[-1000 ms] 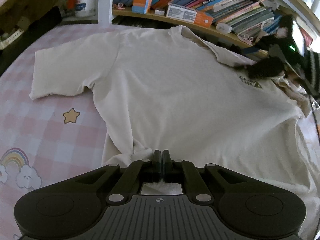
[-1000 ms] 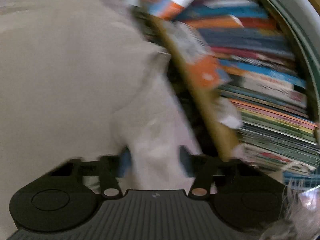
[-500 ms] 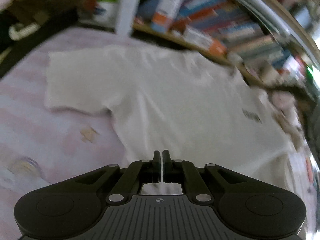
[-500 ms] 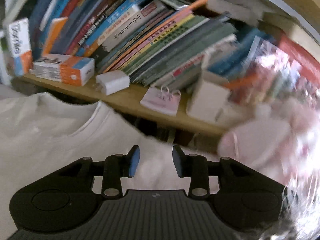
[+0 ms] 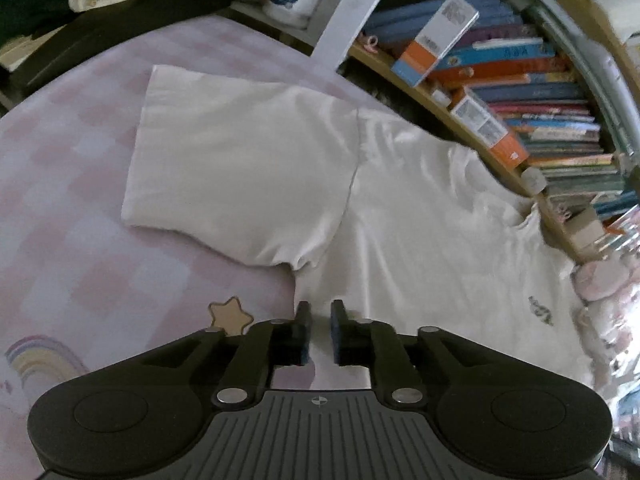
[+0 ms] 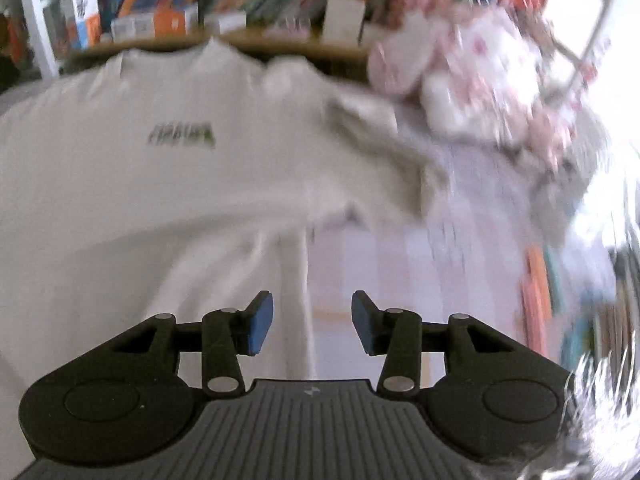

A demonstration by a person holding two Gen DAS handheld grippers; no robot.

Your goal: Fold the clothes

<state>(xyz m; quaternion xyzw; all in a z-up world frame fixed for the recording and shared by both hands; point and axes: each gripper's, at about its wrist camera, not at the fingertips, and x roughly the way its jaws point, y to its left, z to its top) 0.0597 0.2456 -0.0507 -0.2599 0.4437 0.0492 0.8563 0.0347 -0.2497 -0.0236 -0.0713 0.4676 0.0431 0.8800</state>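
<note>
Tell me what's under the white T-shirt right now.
The T-shirt lies spread flat on a pink checked sheet printed with a star and a rainbow. Anything beneath the shirt itself is covered and cannot be seen.

The left gripper (image 5: 319, 330) has a matte black body: a ribbed centre plate bearing a small white crosshair mark, flanked by two rounded lobes, each with a shallow circular recess. Black linkage arms carry silver round pivot pins, two nearest the plate. Its fingers (image 5: 303, 332) are black blocks with blue inner faces. The right gripper (image 6: 312, 322) is of the same build, with a small white mark on its ribbed plate, four silver pins on each side's links, and blue pads (image 6: 259, 326) on angled black fingers.
</note>
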